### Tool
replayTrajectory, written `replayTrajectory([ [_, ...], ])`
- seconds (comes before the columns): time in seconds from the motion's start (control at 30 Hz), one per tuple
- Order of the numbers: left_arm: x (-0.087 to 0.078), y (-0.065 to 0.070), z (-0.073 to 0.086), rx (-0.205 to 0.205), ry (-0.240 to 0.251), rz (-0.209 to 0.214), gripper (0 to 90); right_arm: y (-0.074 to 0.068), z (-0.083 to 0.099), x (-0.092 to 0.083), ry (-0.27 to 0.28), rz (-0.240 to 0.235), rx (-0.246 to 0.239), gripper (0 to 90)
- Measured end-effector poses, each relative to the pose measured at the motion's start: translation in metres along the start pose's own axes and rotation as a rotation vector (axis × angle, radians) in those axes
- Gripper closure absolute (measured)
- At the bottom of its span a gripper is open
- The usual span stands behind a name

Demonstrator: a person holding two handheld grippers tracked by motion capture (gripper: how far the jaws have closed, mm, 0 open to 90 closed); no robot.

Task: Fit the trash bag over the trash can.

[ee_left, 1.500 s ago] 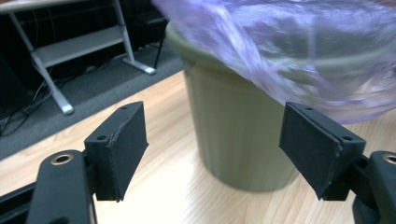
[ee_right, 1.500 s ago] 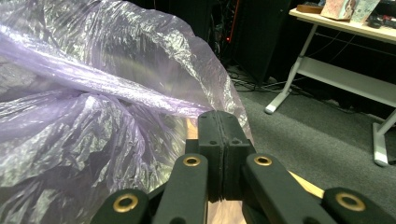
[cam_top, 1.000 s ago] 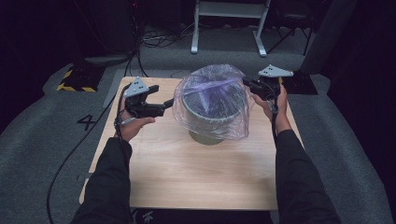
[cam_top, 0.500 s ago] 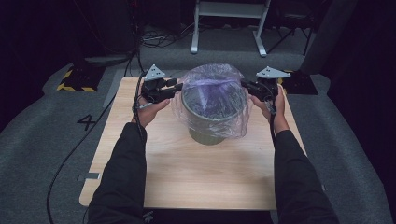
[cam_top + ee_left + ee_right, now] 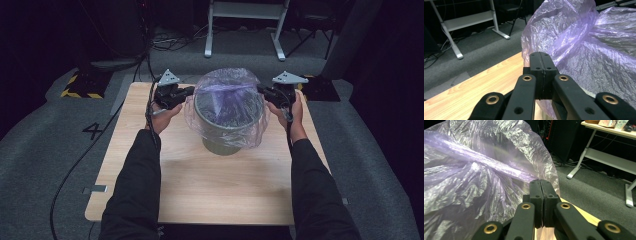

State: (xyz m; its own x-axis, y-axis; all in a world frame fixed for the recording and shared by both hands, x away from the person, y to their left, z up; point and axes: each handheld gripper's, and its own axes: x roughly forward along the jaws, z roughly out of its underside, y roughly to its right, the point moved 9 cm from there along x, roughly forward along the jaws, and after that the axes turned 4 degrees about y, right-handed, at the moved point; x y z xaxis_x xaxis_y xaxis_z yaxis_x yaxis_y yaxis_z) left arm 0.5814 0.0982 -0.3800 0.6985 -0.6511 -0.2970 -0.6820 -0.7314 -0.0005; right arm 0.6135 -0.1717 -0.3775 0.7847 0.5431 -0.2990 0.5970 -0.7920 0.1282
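Bag (image 5: 227,97): draped over grey bin (image 5: 225,135), mid-table.
Left gripper (image 5: 540,71): just closed, pinching bag edge.
Right gripper (image 5: 541,200): clamped on opposite edge.
Technique: pull outward evenly, then down over rim.

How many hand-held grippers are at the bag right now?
2. The left hand-held gripper is at the left side of the purple bag that lines the bin; the right hand-held gripper is at its right side. Both are shut on the bag's film.
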Motion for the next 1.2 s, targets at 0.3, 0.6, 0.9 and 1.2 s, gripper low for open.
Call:
replayTrajectory([
  [0.3, 0.016, -0.002, 0.007, -0.009, -0.037, -0.023, 90.0, 0.007, 0.006, 0.006, -0.008, 0.026, 0.036, 86.5],
  [0.6, 0.033, -0.006, 0.018, -0.066, -0.073, -0.037, 90.0, 0.008, 0.019, 0.015, -0.046, 0.012, 0.072, 89.6],
  [0.9, 0.047, -0.004, 0.025, -0.082, -0.103, -0.043, 90.0, 0.008, 0.03, 0.021, -0.056, -0.021, 0.135, 90.0],
  [1.2, 0.053, -0.007, 0.029, -0.131, -0.109, -0.019, 90.0, 0.009, 0.039, 0.025, -0.076, -0.053, 0.173, 90.0],
])
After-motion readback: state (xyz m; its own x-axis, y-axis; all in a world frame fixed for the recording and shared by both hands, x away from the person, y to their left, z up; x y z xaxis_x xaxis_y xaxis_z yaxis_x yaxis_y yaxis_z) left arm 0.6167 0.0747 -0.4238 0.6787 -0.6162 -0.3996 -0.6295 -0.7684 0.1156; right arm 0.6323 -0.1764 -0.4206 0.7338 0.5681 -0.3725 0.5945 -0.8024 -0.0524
